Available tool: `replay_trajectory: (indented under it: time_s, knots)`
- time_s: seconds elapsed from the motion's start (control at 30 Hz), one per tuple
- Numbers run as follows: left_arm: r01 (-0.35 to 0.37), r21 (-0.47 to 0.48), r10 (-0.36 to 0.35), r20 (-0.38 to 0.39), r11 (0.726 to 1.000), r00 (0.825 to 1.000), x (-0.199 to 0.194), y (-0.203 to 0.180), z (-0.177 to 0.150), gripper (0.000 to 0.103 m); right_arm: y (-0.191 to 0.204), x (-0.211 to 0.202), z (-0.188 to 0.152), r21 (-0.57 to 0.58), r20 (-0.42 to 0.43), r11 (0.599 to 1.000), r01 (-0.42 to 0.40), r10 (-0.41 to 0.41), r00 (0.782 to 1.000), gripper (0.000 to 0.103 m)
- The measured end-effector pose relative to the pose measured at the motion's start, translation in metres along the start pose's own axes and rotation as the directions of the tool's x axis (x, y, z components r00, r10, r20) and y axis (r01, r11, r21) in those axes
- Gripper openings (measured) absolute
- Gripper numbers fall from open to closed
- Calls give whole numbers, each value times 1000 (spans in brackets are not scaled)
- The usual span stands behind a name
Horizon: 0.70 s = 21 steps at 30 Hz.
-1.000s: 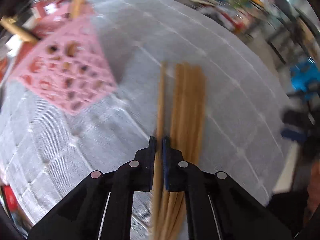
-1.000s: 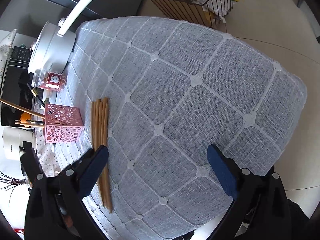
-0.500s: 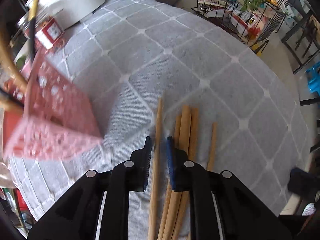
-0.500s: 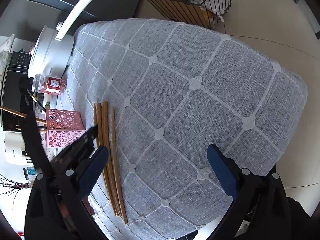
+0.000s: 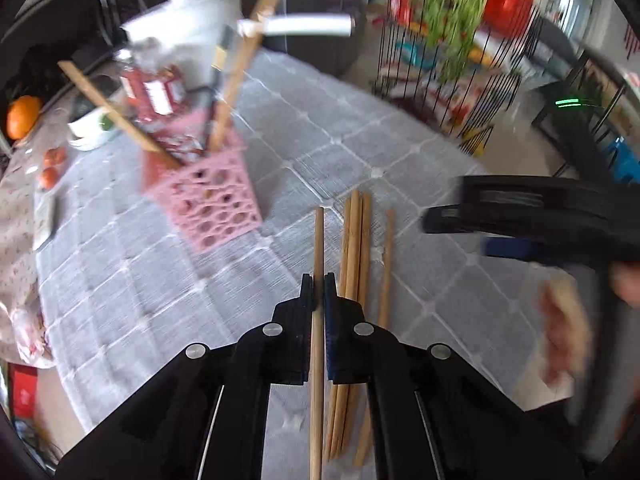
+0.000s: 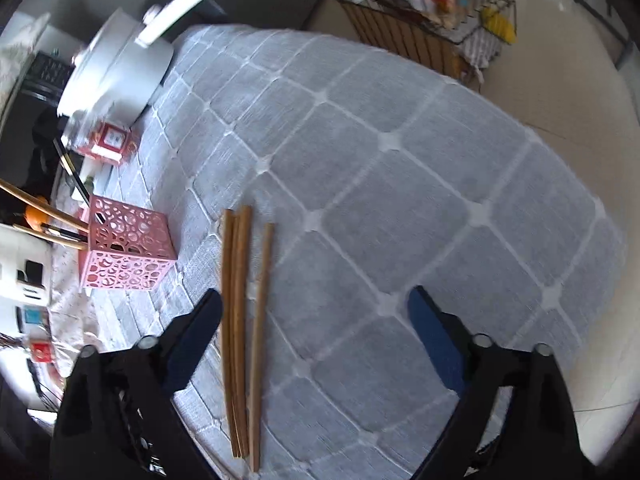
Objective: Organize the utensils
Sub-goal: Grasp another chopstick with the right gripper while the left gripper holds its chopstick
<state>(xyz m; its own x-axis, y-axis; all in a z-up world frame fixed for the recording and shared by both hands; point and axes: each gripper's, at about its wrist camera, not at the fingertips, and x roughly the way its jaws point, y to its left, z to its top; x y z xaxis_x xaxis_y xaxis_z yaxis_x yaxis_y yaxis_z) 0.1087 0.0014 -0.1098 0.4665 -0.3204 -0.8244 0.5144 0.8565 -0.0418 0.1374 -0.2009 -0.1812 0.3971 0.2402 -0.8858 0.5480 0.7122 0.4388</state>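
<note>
My left gripper (image 5: 318, 280) is shut on a single wooden chopstick (image 5: 319, 240), held above the grey quilted cloth (image 5: 280, 140). Several more chopsticks (image 5: 354, 248) lie side by side on the cloth just right of it. Behind and to the left stands the pink perforated holder (image 5: 208, 196), with wooden sticks leaning out of it. My right gripper (image 6: 314, 300) hovers over the cloth, its jaws wide and closing. The chopsticks (image 6: 236, 320) lie beneath it close to its left finger, untouched. The holder (image 6: 128, 256) is to its left.
A white pot (image 6: 116, 72) with a long handle and a red-labelled jar (image 6: 114, 142) stand at the far left end of the table. A wire rack (image 6: 432, 12) full of goods is beyond the table's far edge. An orange (image 5: 18, 122) and small items lie left of the holder.
The left gripper pinched shut on one chopstick and lifted it off the cloth. The right gripper slid left over the remaining chopsticks and its jaws narrowed.
</note>
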Motion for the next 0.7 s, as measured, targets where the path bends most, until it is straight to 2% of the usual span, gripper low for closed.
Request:
replay_trajectory:
  time_s: [0.03,0.1,0.13,0.23,0.3,0.37,0.43,0.47,0.6,0.7]
  knots:
    - [6,-9,-6,20,1000,1000,-10,3,-2,4,4,6,3,4,-17,1000,8,-8,1000,73]
    - [18,-26,-16,64,1000,998,-29,11,-6,4,8,18,7,8,-49,1000,23,-23,999,54]
    - [19,-28,-17,82,999,997,-36,13,-7,4,11,26,10,8,-65,999,48,-48,997,50]
    - [31,-36,-27,111,999,994,-47,19,-6,5,23,31,15,5,-32,997,81,-81,996,42]
    - [39,-42,-34,120,998,992,-50,22,-3,5,32,36,18,-4,-57,998,68,-68,996,34]
    - [42,-44,-36,130,998,991,-55,24,-2,5,40,45,18,-14,-89,997,78,-79,993,33]
    - [43,-46,-36,142,998,989,-62,25,-3,5,50,46,15,-50,-57,990,135,-137,989,26]
    - [44,-50,-36,149,998,988,-65,26,-3,5,53,47,13,-64,-46,988,141,-144,988,7]
    - [53,-71,-39,181,996,983,-81,36,-6,5,43,40,2,-53,-5,994,96,-96,995,6]
    - [57,-96,-36,213,994,976,-95,43,-9,5,34,9,-15,-67,62,998,19,-15,998,6]
